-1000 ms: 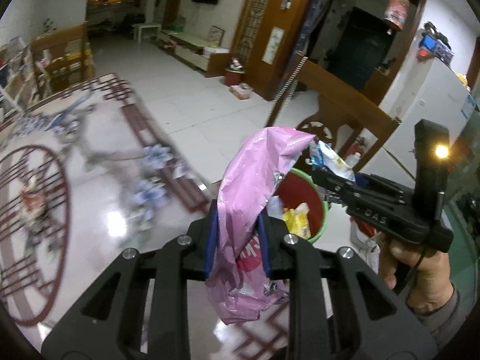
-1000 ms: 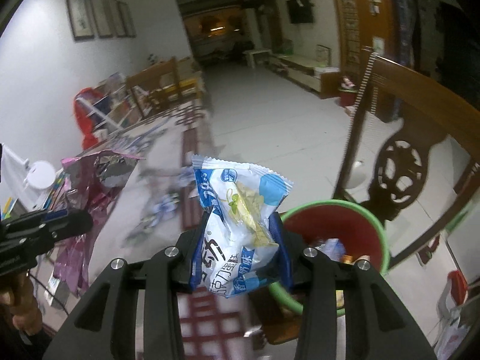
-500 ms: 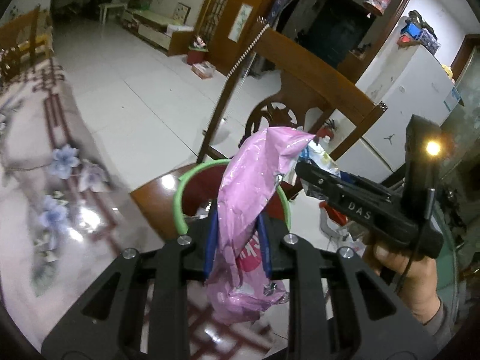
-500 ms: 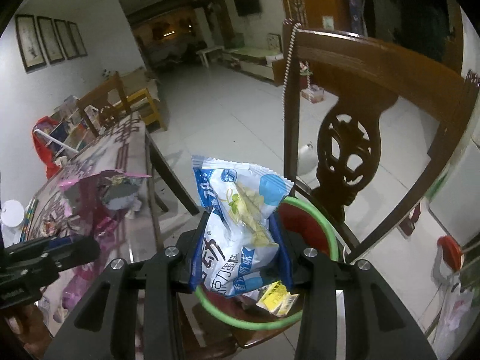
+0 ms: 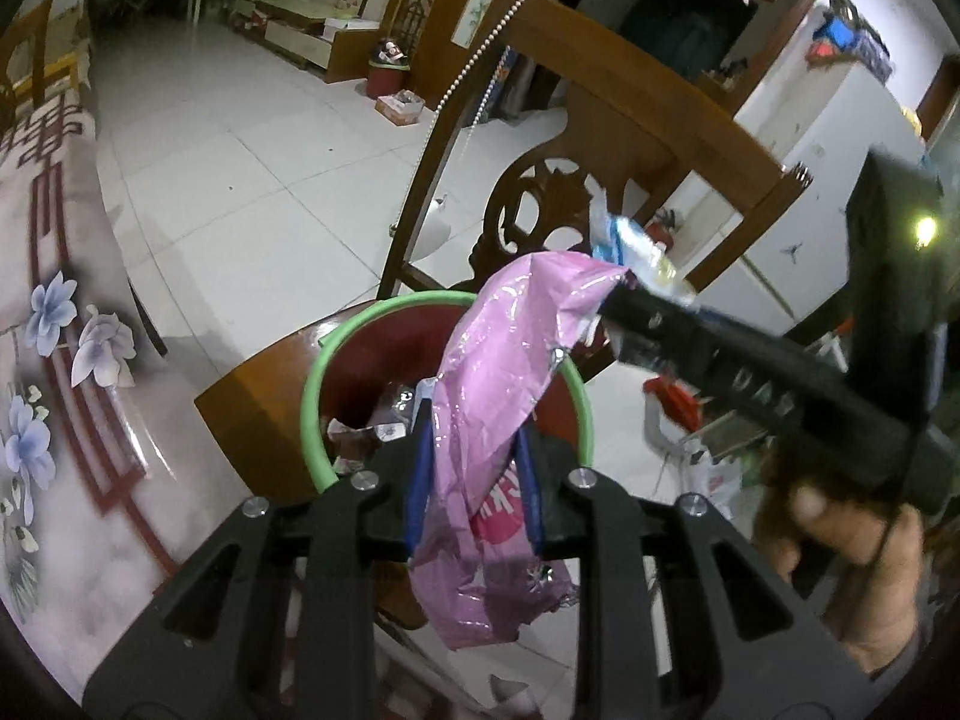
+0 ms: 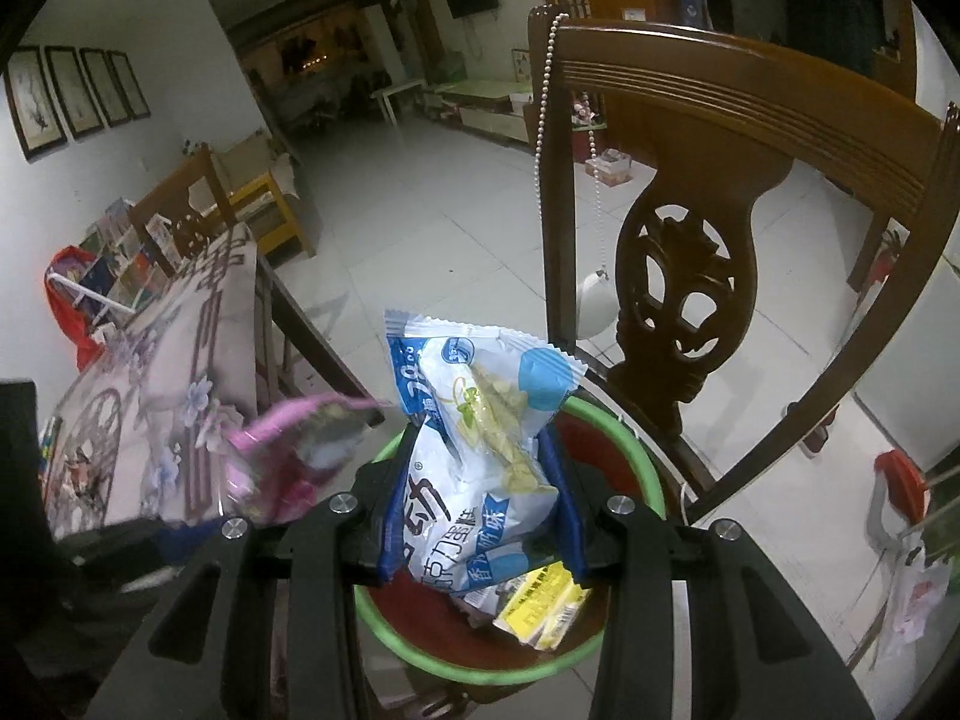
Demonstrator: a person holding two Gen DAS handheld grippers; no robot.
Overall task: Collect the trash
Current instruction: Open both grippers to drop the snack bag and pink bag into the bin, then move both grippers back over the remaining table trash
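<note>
My left gripper (image 5: 473, 480) is shut on a pink plastic wrapper (image 5: 498, 372) and holds it over a red bin with a green rim (image 5: 312, 384) that stands on a wooden chair seat. My right gripper (image 6: 480, 498) is shut on a blue and white snack bag (image 6: 480, 420) directly above the same bin (image 6: 648, 468). Yellow packets (image 6: 540, 606) and other wrappers lie inside the bin. The pink wrapper (image 6: 282, 438) shows blurred at the left of the right wrist view. The right gripper also shows in the left wrist view (image 5: 624, 294).
The carved wooden chair back (image 6: 678, 276) rises right behind the bin, with a bead chain (image 6: 546, 90) hanging on its post. A table with a flowered cloth (image 5: 54, 360) lies to the left. White tiled floor (image 5: 252, 168) stretches beyond.
Both grippers have moved from over the table's edge to above the bin, and down closer to it. Each keeps hold of its wrapper.
</note>
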